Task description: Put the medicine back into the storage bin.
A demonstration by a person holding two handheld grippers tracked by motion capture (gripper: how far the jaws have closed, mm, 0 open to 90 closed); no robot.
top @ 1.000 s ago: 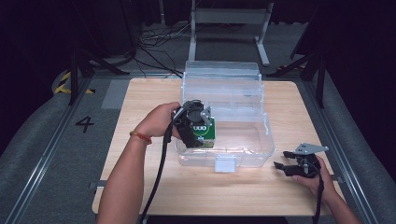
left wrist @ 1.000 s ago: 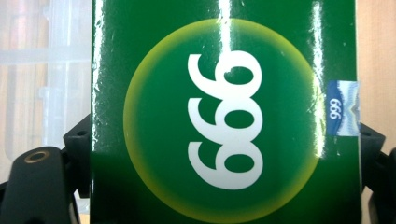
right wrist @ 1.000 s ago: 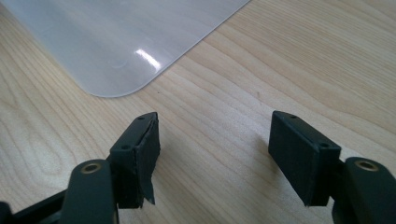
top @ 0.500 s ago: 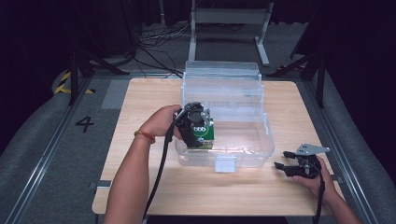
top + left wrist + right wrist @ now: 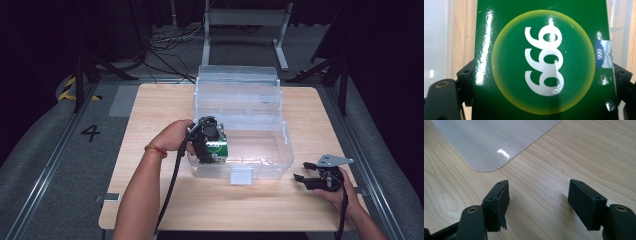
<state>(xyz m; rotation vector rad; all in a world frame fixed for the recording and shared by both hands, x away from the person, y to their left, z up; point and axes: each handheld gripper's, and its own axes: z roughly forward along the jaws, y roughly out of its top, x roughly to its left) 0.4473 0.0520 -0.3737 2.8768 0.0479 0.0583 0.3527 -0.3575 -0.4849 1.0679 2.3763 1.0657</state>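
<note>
A green box printed with "999" in a yellow circle sits in my left gripper, which is shut on it at the near left corner of the clear plastic bin. In the left gripper view the green box spans the picture between the two black jaws, and wood and bin wall show behind it. My right gripper rests on the table to the right of the bin, held by a hand. In its own view the right gripper stands open above bare wood, with a corner of the bin ahead.
The bin's clear hinged lid stands open at the back. The wooden table has bare room left of the bin and along its near edge. Black cables trail from both grippers. Beyond the table are a dark floor and a metal stand.
My left gripper has sunk with the green box, lower into the bin's near left corner. The right gripper has stayed in place.
</note>
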